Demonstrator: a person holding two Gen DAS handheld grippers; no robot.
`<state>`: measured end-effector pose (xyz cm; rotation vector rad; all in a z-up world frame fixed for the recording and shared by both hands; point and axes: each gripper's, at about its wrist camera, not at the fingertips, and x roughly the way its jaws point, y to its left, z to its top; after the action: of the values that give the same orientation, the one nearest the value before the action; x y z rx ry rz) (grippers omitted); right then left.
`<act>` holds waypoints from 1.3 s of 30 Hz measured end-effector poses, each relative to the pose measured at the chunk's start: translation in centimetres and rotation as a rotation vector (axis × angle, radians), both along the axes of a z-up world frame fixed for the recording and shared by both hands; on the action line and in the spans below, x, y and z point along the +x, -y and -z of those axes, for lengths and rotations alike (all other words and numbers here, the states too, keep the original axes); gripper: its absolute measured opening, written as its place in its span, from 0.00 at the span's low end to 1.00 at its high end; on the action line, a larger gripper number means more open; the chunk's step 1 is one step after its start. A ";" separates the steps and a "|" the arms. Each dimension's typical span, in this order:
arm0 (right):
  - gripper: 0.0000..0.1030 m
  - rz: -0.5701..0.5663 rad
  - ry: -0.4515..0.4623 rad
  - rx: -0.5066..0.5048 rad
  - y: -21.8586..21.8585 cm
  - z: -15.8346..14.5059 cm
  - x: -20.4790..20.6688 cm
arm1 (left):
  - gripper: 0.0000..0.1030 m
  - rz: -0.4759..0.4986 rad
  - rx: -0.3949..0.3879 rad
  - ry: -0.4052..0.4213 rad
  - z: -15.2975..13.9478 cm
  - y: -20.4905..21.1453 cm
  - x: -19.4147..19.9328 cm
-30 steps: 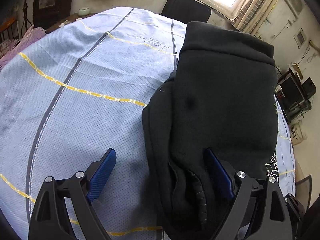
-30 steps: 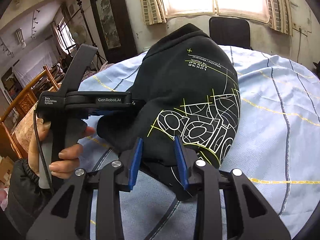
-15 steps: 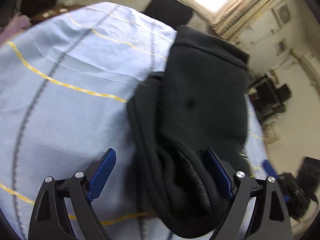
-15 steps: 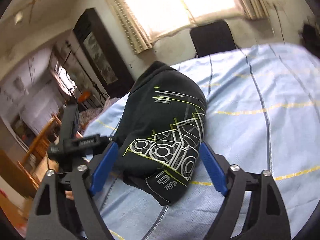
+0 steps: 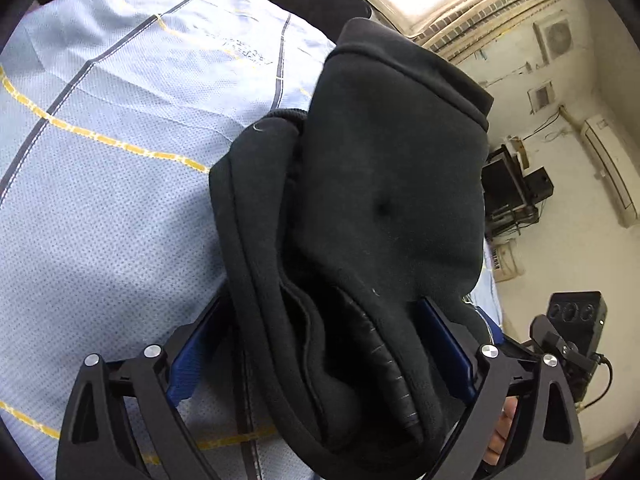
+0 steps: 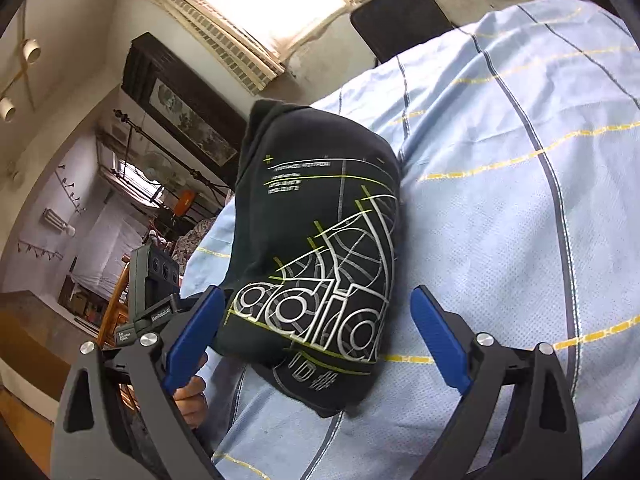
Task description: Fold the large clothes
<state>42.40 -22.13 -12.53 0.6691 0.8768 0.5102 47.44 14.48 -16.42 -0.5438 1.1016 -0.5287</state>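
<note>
A black sweatshirt (image 5: 384, 208) lies folded into a thick bundle on the table with the light blue striped cloth (image 5: 100, 184). In the right wrist view its white and yellow print faces up (image 6: 320, 264). My left gripper (image 5: 324, 344) is open, its blue pads on either side of the bundle's near end. My right gripper (image 6: 316, 336) is open too, its pads wide apart at the printed near end, not squeezing it. Each view shows the other gripper at its edge.
A black chair (image 6: 404, 16) stands behind the table under a bright window. Wooden chairs and clutter (image 6: 120, 280) lie past the table's left edge. Electronics and shelves (image 5: 516, 192) stand to the right. Bare blue cloth (image 6: 520, 200) stretches right of the bundle.
My right gripper has opened, letting go of the sweatshirt's edge, and tilted. My left gripper has moved forward so the bundle's end now lies between its open pads.
</note>
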 end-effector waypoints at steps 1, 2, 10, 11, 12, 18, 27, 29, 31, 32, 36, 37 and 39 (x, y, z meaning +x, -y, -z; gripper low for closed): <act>0.89 -0.002 -0.005 0.006 0.0 0.0 0.3 | 0.94 -0.005 -0.003 0.004 0.0 0.0 -0.1; 0.90 -0.008 -0.010 0.014 -0.1 0.0 0.6 | 0.94 -0.012 -0.011 0.011 0.1 -0.1 -0.3; 0.95 -0.044 -0.056 0.015 -1.7 1.2 2.6 | 0.95 0.001 -0.114 0.003 0.9 0.2 -0.4; 0.96 -0.045 -0.054 0.014 -1.8 1.3 2.8 | 0.95 -0.003 -0.120 0.002 1.0 0.1 -0.4; 0.96 -0.049 -0.055 0.016 -1.8 1.4 2.9 | 0.95 -0.003 -0.123 0.000 0.8 0.1 -0.3; 0.96 -0.057 -0.107 0.065 -2.0 3.1 4.0 | 0.94 -0.036 -0.123 0.004 0.5 0.4 -0.3; 0.96 -0.069 -0.095 0.113 -2.5 4.6 4.7 | 0.90 -0.038 -0.122 0.007 0.4 0.8 -0.2; 0.96 -0.068 -0.080 0.088 -3.0 4.5 4.6 | 0.87 -0.045 -0.117 0.012 0.2 1.0 -0.2; 0.95 -0.069 -0.070 0.072 -3.4 4.5 4.5 | 0.72 -0.035 -0.139 0.022 0.1 1.1 -0.3; 0.93 -0.071 -0.069 0.072 -3.4 4.5 4.5 | 0.68 -0.026 -0.155 0.032 -0.2 1.1 -0.4; 0.83 -0.059 -0.052 0.067 -3.4 4.0 4.2 | 0.61 -0.014 -0.115 0.069 -0.8 1.7 -0.6; 0.82 -0.054 -0.047 0.055 -3.5 3.8 4.1 | 0.59 -0.014 -0.120 0.071 -0.9 1.7 -0.6; 0.79 -0.048 -0.032 0.034 -3.7 3.4 3.9 | 0.57 -0.010 -0.128 0.081 -1.2 1.7 -0.7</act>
<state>46.29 -18.43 -15.98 0.6907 0.9178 0.5597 46.72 12.79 -15.26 -0.6339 0.9920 -0.6107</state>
